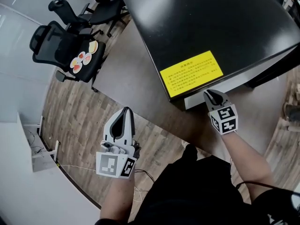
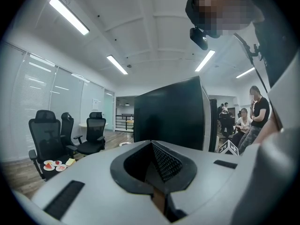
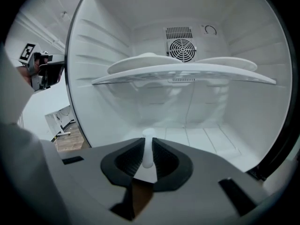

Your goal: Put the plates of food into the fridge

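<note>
Several small plates of food (image 1: 83, 59) sit on the seat of a black office chair (image 1: 56, 48) at the far left; the left gripper view shows these plates (image 2: 55, 165) low on the left. My left gripper (image 1: 123, 117) hangs over the wood floor, well short of the chair, shut and empty. My right gripper (image 1: 213, 96) is at the open front of the black fridge (image 1: 211, 18), shut on a thin white piece (image 3: 148, 146) whose nature I cannot tell. Inside, two white plates (image 3: 140, 62) lie on the glass shelf (image 3: 187, 73).
A yellow label (image 1: 191, 72) lies on the fridge top. More black chairs (image 2: 93, 132) and a white table (image 1: 40, 153) stand to the left. Cables (image 1: 70, 167) trail over the floor. People (image 2: 253, 116) are behind the fridge. The fridge compartment below the shelf (image 3: 201, 135) holds nothing.
</note>
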